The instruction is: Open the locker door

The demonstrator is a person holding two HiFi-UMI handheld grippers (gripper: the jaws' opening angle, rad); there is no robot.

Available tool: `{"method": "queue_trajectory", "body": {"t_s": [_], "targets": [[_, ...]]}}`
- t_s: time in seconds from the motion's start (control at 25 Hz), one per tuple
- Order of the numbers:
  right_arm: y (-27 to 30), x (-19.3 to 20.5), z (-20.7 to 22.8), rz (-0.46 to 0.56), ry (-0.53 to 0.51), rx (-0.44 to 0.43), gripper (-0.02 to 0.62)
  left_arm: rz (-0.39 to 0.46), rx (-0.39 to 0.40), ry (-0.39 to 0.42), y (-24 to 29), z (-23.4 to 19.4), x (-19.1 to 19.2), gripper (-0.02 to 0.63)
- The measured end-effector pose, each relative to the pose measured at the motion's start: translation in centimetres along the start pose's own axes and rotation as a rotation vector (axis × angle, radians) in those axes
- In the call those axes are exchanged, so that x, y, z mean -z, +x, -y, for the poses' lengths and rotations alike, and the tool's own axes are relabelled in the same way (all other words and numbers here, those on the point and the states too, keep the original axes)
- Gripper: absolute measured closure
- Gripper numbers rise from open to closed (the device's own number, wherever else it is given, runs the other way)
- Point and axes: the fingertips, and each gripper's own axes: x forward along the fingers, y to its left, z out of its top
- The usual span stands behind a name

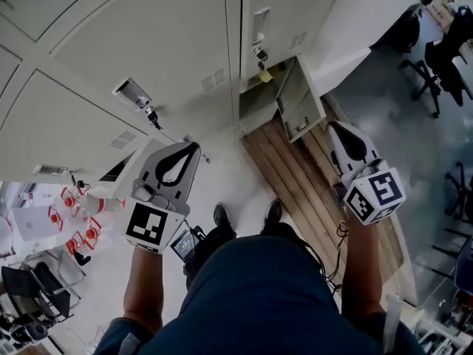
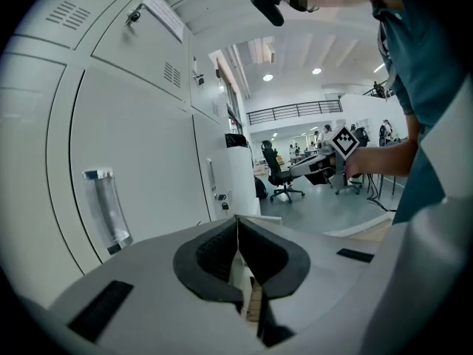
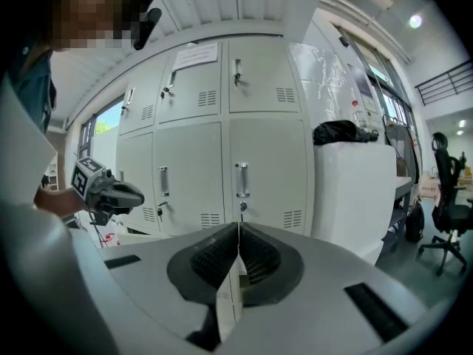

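facing the lockers [image 1: 148, 35]; left claw [image 1: 191, 152] and right claw [image 1: 338, 130] both pressed together on nothing, held short of the fronts, as suits approach or withdrawal alike; one low locker door [image 1: 299, 102] stands swung open ahead of the right claw

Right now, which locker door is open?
The lowest door, beside the wooden boards. It stands swung outward, while the other doors lie flush and shut.
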Motion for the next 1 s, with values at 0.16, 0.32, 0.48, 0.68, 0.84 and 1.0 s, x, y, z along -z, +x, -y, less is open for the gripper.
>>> {"method": "queue_trajectory", "body": {"t_s": [0.16,0.32,0.48,0.68,0.84,1.0], "targets": [[-2.1,-2.9,-2.2,0.016,-0.079,-0.029,0.558,0.026,0.012,0.052,-1.1,0.8,-2.0,0.588],[-3.6,-5.0,-3.3,0.037,-0.109,-0.03,0.558,0.035,0.025,0.081,-1.7,1.3,-3.0,0.588],[-4.3,-6.1,-3.3,0.051,-0.117,-0.013,0.558,0.042,0.038,0.071,-1.9,1.6,-3.3,0.588],[-4.7,-6.5,-2.6,0.054,-0.114,0.012,0.558,0.042,0.052,0.068,-1.9,1.8,-3.4,0.588],[-4.9,-6.4,-2.1,0.051,-0.108,0.023,0.558,0.041,0.052,0.07,-1.8,1.8,-3.5,0.588],[-5.0,-6.2,-1.6,0.043,-0.099,0.03,0.558,0.04,0.05,0.066,-1.8,1.9,-3.7,0.588]]}}
